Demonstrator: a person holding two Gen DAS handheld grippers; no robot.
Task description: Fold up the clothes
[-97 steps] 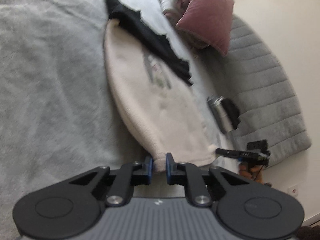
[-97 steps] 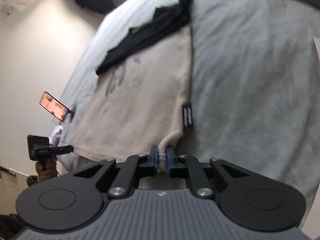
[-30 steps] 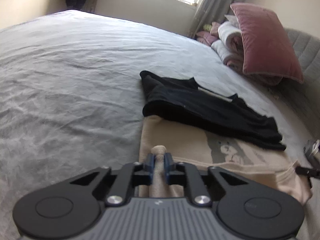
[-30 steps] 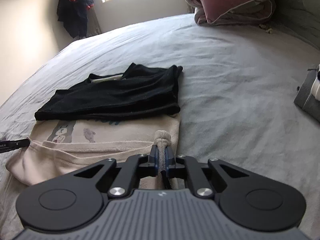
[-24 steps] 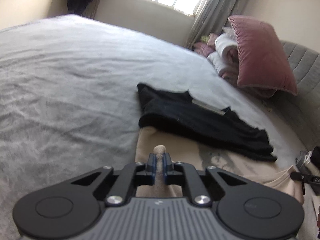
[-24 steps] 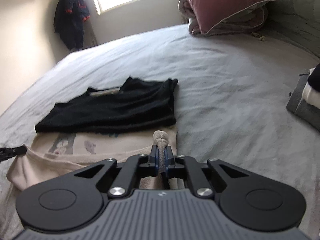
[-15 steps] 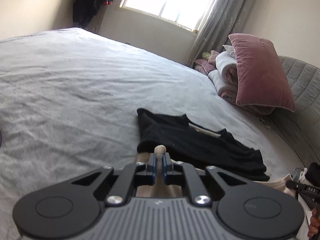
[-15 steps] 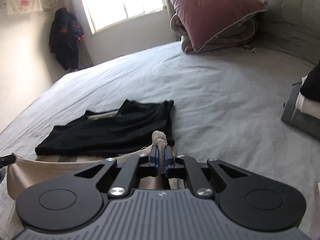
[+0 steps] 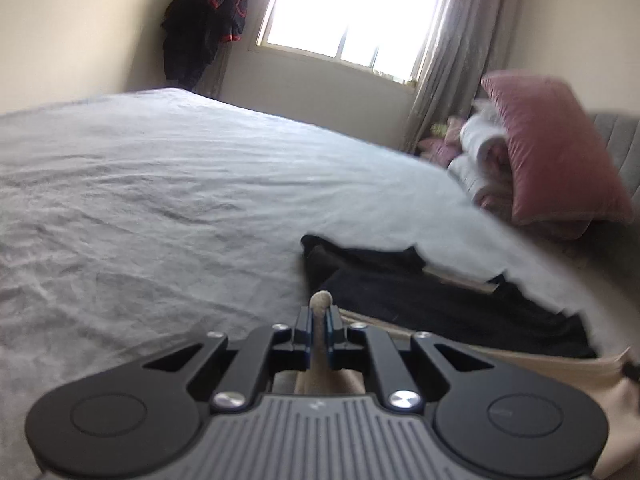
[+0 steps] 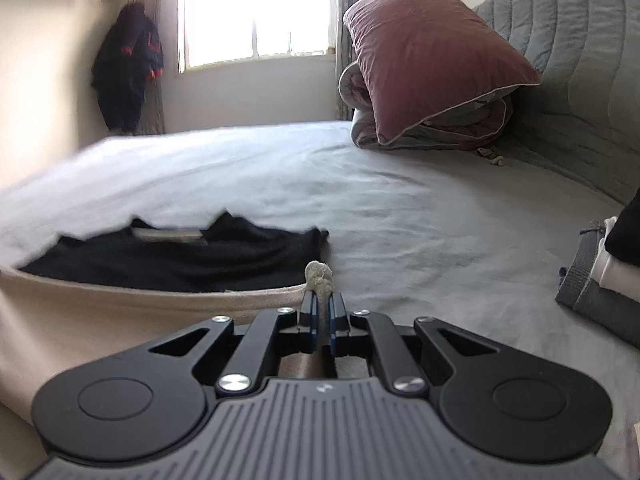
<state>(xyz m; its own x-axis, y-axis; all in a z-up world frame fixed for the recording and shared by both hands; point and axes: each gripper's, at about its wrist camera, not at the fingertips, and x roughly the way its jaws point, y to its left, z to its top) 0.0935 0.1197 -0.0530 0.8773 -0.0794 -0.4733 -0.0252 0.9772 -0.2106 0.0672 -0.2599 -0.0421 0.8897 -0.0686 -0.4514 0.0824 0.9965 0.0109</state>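
A beige garment (image 9: 560, 376) lies on the grey bed, its near edge lifted and stretched between both grippers. My left gripper (image 9: 319, 330) is shut on one corner, a nub of beige cloth poking up between the pads. In the right wrist view my right gripper (image 10: 320, 320) is shut on the other corner of the beige garment (image 10: 100, 312). Just beyond the lifted edge lies a black garment (image 9: 432, 300), spread flat; the right wrist view shows this black garment (image 10: 180, 260) too. The beige cloth under it is mostly hidden.
The grey bed (image 9: 140, 208) stretches wide to the left. A pink pillow (image 10: 432, 60) on rolled bedding leans at the headboard (image 10: 580, 60). A folded stack (image 10: 600, 280) of clothes sits at the right edge. A dark jacket (image 9: 208, 20) hangs by the window.
Both grippers have tilted up and carried the beige edge forward toward the black garment; the printed part of the beige cloth is now out of sight behind the raised edge.
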